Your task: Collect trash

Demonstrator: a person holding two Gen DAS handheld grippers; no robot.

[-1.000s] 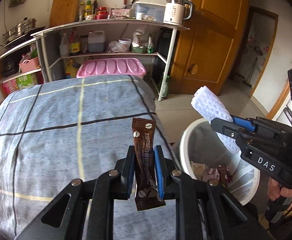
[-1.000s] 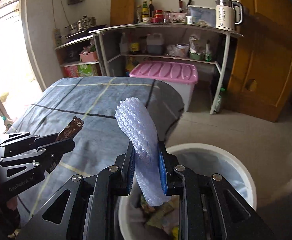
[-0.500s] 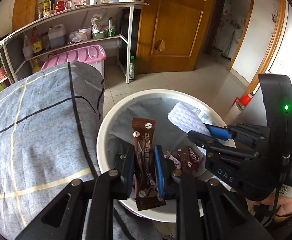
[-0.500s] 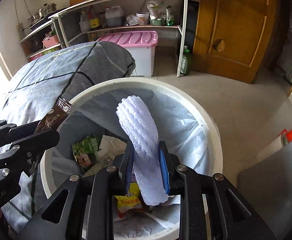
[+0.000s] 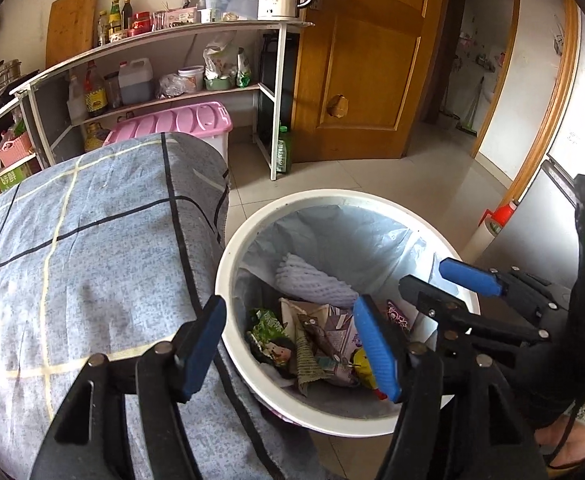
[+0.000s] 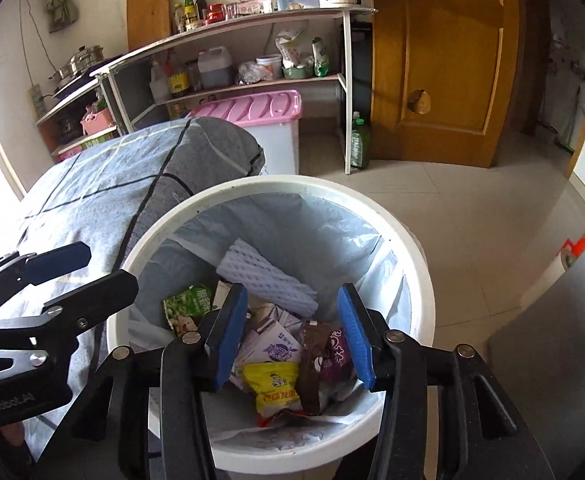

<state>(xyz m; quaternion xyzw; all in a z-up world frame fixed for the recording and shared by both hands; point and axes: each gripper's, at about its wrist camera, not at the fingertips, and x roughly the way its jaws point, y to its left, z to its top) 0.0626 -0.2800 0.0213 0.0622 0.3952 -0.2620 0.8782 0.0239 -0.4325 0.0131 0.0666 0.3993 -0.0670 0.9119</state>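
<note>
A white trash bin (image 5: 228,248) (image 6: 276,186) with a pale liner stands on the floor beside the table. Inside lie the white foam net sleeve (image 5: 312,282) (image 6: 266,278), the brown sachet (image 6: 312,364) (image 5: 318,338) and several snack wrappers. My left gripper (image 5: 292,348) is open and empty over the bin's near left rim; it also shows at the left of the right wrist view (image 6: 80,268). My right gripper (image 6: 292,336) is open and empty over the bin; it also shows in the left wrist view (image 5: 444,276).
A table under a grey-blue checked cloth (image 5: 92,264) touches the bin's left side. Behind are a pink-lidded storage box (image 5: 172,126), a white shelf rack (image 5: 172,36) with bottles and a kettle, and a wooden door (image 5: 364,56). Tiled floor (image 6: 472,220) lies to the right.
Both grippers opened. The brown sachet dropped from the left one and the foam sleeve from the right one into the bin.
</note>
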